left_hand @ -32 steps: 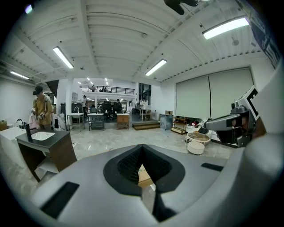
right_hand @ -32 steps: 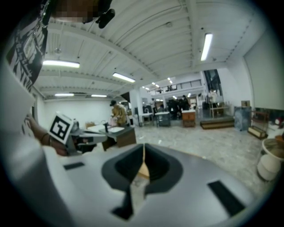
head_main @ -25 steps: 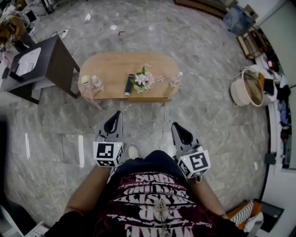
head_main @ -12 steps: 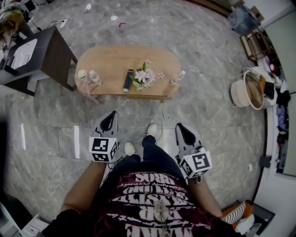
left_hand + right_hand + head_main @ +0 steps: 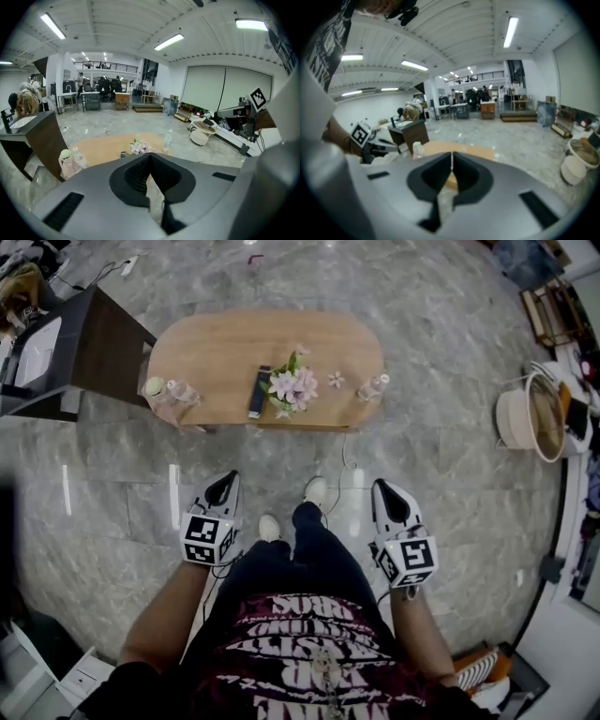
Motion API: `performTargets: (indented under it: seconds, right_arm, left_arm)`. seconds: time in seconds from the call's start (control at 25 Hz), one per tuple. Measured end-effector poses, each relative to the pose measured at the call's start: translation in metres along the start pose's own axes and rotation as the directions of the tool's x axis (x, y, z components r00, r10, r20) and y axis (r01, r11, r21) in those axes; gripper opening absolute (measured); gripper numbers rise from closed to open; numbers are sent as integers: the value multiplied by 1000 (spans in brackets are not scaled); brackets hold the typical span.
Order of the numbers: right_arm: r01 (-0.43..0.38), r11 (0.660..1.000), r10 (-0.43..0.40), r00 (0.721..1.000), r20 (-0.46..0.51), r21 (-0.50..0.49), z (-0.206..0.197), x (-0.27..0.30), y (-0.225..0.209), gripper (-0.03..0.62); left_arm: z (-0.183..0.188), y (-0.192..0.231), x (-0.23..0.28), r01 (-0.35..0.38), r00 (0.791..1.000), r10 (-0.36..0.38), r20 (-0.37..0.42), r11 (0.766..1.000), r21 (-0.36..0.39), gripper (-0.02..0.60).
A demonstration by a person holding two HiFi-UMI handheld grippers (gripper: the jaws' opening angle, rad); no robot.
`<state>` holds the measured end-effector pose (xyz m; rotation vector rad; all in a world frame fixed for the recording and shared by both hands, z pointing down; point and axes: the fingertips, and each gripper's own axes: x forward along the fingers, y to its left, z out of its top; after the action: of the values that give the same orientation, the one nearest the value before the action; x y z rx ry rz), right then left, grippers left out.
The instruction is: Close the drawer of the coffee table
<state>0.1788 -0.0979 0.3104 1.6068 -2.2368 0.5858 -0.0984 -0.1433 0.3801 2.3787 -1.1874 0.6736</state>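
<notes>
The oval wooden coffee table [image 5: 216, 352] stands on the marble floor ahead of me. Only a thin front edge [image 5: 300, 427] shows on its near side, and I cannot make out the drawer there. My left gripper [image 5: 228, 486] and right gripper [image 5: 387, 491] hang side by side over the floor, well short of the table, both shut and empty. Beyond the closed left gripper [image 5: 150, 157] the left gripper view shows the table [image 5: 101, 147]. The right gripper [image 5: 452, 157] also points at the table [image 5: 476, 152].
On the table lie a flower bunch [image 5: 293, 387], a dark remote [image 5: 260, 392], a bottle [image 5: 372, 387] at the right end and bottles [image 5: 178, 392] at the left end. A dark desk [image 5: 103, 348] stands to the left, a round white tub [image 5: 530, 418] to the right.
The person has stepped toward the table, which looks larger and nearer. Both grippers have sunk, and the right one has shifted to the right. Both stay shut.
</notes>
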Motion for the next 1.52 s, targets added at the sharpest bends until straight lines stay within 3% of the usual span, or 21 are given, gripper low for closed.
performTargets:
  seconds: [0.28, 0.48, 0.64, 0.68, 0.8, 0.84, 0.88, 0.92, 1.04, 1.12, 1.28, 1.36, 1.52]
  right_arm:
    - [-126, 991, 121, 986, -116, -36, -50, 76, -67, 35]
    - [-240, 960, 202, 950, -239, -142, -118, 133, -94, 35]
    - [-316, 931, 245, 912, -328, -181, -186, 191, -114, 36]
    - [-325, 926, 244, 905, -349, -193, -205, 205, -120, 37]
    - [-334, 909, 204, 877, -434, -247, -260, 241, -145, 38]
    - [-341, 900, 186, 865, -466, -272, -278, 253, -154, 56]
    - [-353, 888, 169, 847, -503, -296, -297, 263, -163, 132]
    - [-371, 872, 153, 825, -544, -318, -316, 271, -170, 181]
    - [-431, 811, 92, 761, -642, -394, -366, 289, -192, 206]
    - [-450, 781, 53, 738, -673, -432, -387, 298, -204, 210]
    - [-447, 776, 30, 731, -682, -445, -408, 314, -208, 215]
    - [-442, 776, 32, 740, -672, -450, -413, 322, -208, 215]
    - [-449, 773, 70, 763, -643, -449, -414, 341, -197, 215]
  left_arm:
    - [-44, 8, 92, 21, 992, -11, -123, 997, 79, 23]
    - [-117, 18, 144, 55, 966, -17, -259, 988, 142, 23]
    - [-182, 39, 202, 58, 946, 6, -323, 980, 188, 25]
    - [-198, 44, 215, 55, 940, 13, -341, 981, 188, 28]
    - [-242, 57, 253, 63, 915, 17, -402, 981, 183, 124]
    - [-254, 63, 266, 65, 907, 18, -421, 981, 182, 148]
    - [-266, 69, 277, 68, 898, 19, -439, 981, 182, 168]
    - [-277, 74, 287, 74, 889, 21, -458, 980, 187, 181]
    - [-305, 85, 313, 111, 862, 38, -506, 959, 261, 187]
    - [-317, 93, 328, 101, 855, 62, -515, 954, 281, 199]
    - [-331, 125, 340, -38, 835, 168, -524, 967, 250, 219]
    - [-329, 133, 350, -78, 845, 182, -503, 972, 220, 221]
    - [-324, 135, 369, -68, 872, 161, -462, 975, 212, 226]
